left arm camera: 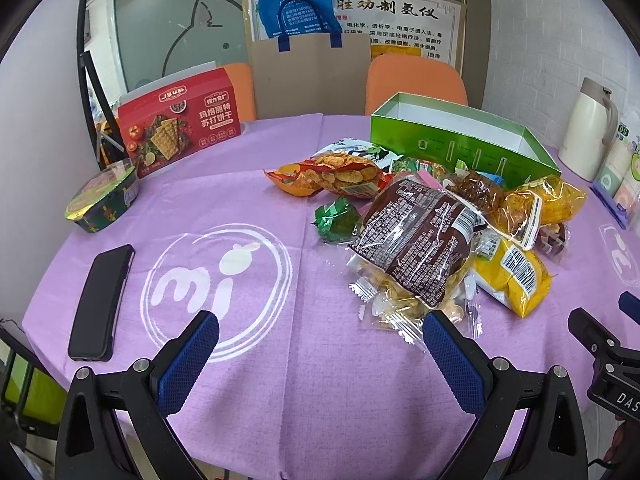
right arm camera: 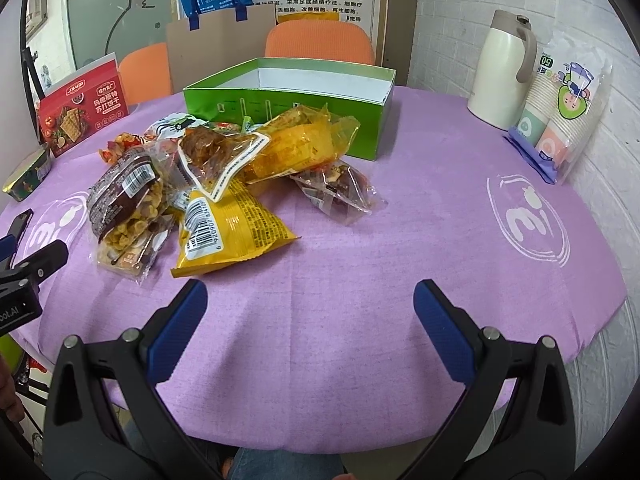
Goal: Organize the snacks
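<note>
Step in hand, as judged: the start of sorting. No snack is held, and the green box appears empty as far as its inside shows. The next move calls for one claw to reach forward, close on a bag at the near edge of the pile, and carry it over the box wall.

Near:
- Left claw [left arm camera: 320,340]: jaws wide apart, nothing between them, over bare purple cloth [left arm camera: 280,400]. Its right finger tip lies close to the near edge of the pile in that view; whether it touches cannot be told.
- Right claw [right arm camera: 310,300]: jaws wide apart, empty, over bare cloth. The pile lies ahead and to its left.
- Phone [left arm camera: 100,304]: flat on the cloth, left of the left claw.

Middle:
- Brown bag [left arm camera: 420,236]: crinkled clear wrap, nearest the left claw, lying on other packets.
- Yellow bag [right arm camera: 228,228]: barcode up, nearest the right claw, just ahead of its left finger.
- Green packet [left arm camera: 334,220]: small, just left of the pile.
- Orange bag [left arm camera: 336,176]: behind the green packet.
- Dark red packet [right arm camera: 336,188]: at the right edge of the pile.

Far:
- Green box [right arm camera: 280,120]: open top, just behind the pile, some bags against its front wall.
- Red box [left arm camera: 180,124]: upright, far left.
- Bowl [left arm camera: 104,200]: sealed, left of the pile.
- Jug [right arm camera: 504,68] and cups [right arm camera: 560,120]: far right, well apart from the pile.
</note>
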